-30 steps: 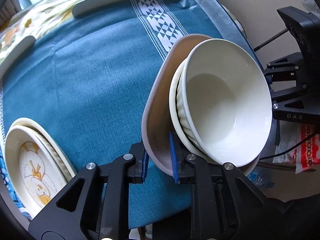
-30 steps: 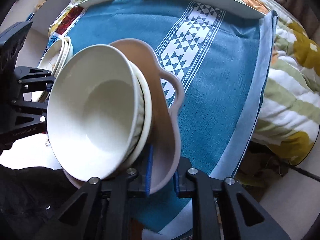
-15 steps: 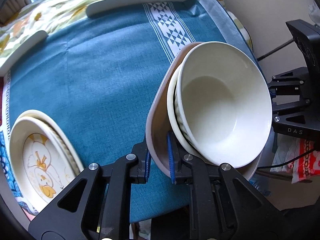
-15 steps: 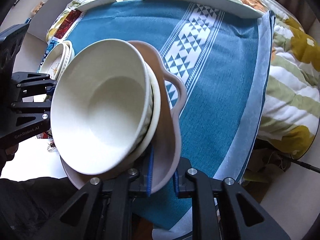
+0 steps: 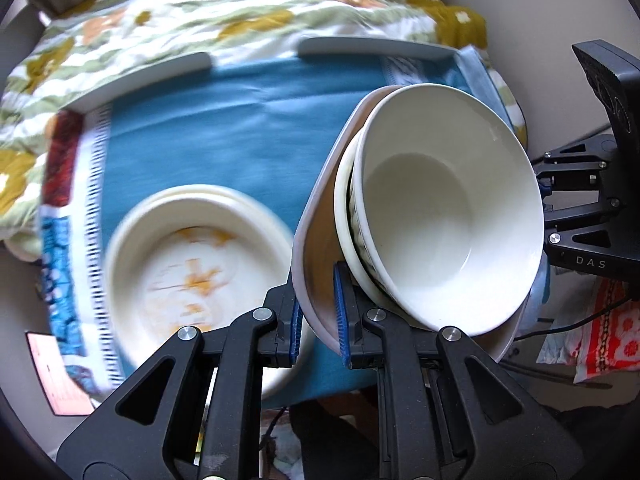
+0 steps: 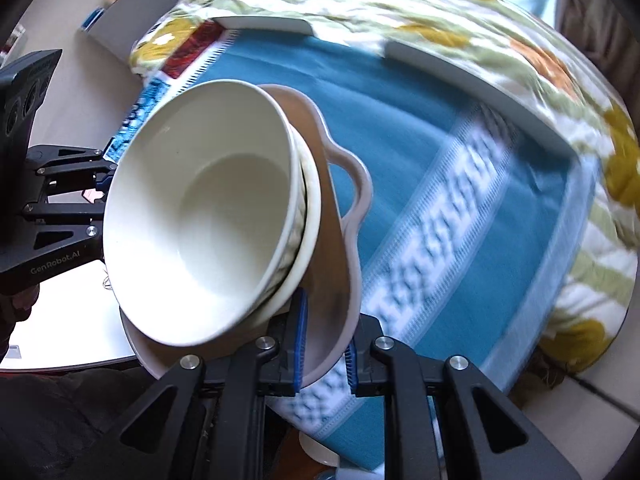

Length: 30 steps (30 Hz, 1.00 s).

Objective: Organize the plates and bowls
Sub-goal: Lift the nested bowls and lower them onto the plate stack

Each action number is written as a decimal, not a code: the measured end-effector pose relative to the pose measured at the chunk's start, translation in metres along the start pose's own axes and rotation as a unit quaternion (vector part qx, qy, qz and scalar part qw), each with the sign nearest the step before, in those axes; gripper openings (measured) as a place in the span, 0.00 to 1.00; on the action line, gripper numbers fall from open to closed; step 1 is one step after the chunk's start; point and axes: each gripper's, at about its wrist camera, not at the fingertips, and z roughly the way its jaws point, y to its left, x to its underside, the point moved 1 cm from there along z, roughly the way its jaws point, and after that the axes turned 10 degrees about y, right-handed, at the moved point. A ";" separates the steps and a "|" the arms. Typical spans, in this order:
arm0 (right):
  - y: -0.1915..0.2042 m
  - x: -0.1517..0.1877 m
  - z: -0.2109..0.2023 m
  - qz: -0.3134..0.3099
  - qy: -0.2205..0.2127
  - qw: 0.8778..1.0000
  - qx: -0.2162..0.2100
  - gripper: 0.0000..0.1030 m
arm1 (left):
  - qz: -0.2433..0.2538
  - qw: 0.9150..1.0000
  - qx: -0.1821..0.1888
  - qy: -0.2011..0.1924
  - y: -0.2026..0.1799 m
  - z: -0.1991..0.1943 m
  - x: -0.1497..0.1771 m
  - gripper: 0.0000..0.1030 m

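Both grippers are shut on opposite rims of a pinkish-beige plate (image 5: 316,236), also in the right wrist view (image 6: 340,280), held in the air above the table. A white bowl (image 5: 440,216) nested in a second ribbed bowl (image 5: 345,204) rides on it; the white bowl shows in the right wrist view (image 6: 200,216) too. My left gripper (image 5: 318,330) clamps the near rim, my right gripper (image 6: 324,354) the opposite rim. A stack of cream plates with an orange pattern (image 5: 188,256) lies on the blue tablecloth (image 5: 224,140), left of and below the held plate.
The table's white raised edge pieces (image 5: 372,46) run along the far side. A floral quilt (image 5: 200,12) lies beyond the table. The tablecloth has a white patterned band (image 6: 444,248). A red-and-white bag (image 5: 604,336) lies on the floor at right.
Both grippers have carried the plate with its bowls leftward over the table. The patterned plate stack now lies much closer, just left of the held plate.
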 end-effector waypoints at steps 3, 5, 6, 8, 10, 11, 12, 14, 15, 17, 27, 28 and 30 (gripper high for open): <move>0.028 -0.025 0.001 -0.013 -0.001 1.000 0.002 0.15 | -0.009 1.000 -0.005 -0.005 0.037 -0.011 0.008 0.12; 0.047 -0.040 0.006 -0.018 -0.003 1.000 0.001 0.15 | -0.010 1.000 -0.011 -0.004 0.063 -0.015 0.012 0.12; 0.056 -0.048 0.009 -0.020 -0.004 1.000 0.001 0.15 | -0.010 1.000 -0.012 -0.003 0.073 -0.016 0.014 0.12; 0.074 -0.062 0.017 -0.021 -0.005 1.000 0.002 0.15 | -0.011 1.000 -0.013 0.001 0.099 -0.016 0.019 0.12; 0.089 -0.074 0.027 -0.019 0.000 1.000 -0.004 0.15 | -0.010 1.000 -0.012 0.007 0.120 -0.013 0.024 0.11; 0.096 -0.079 0.032 -0.017 0.002 1.000 -0.007 0.15 | -0.010 1.000 -0.011 0.010 0.126 -0.010 0.025 0.11; 0.102 -0.084 0.038 -0.013 0.005 1.000 -0.008 0.15 | -0.009 1.000 -0.010 0.014 0.133 -0.007 0.027 0.11; 0.110 -0.092 0.047 -0.006 0.008 1.000 -0.009 0.15 | -0.005 1.000 -0.009 0.020 0.143 0.000 0.030 0.11; 0.113 -0.094 0.051 -0.003 0.011 1.000 -0.010 0.15 | -0.003 1.000 -0.007 0.024 0.147 0.004 0.031 0.11; 0.117 -0.097 0.059 0.004 0.016 1.000 -0.013 0.15 | -0.001 1.000 -0.002 0.029 0.154 0.011 0.033 0.11; 0.122 -0.101 0.077 0.030 0.020 0.999 -0.024 0.15 | 0.012 0.999 0.022 0.032 0.167 0.029 0.038 0.11; 0.122 -0.101 0.077 0.031 0.021 0.999 -0.024 0.15 | 0.013 0.999 0.023 0.030 0.167 0.029 0.037 0.11; 0.123 -0.100 0.079 0.029 0.024 0.999 -0.020 0.16 | 0.022 0.999 0.020 0.025 0.166 0.029 0.038 0.12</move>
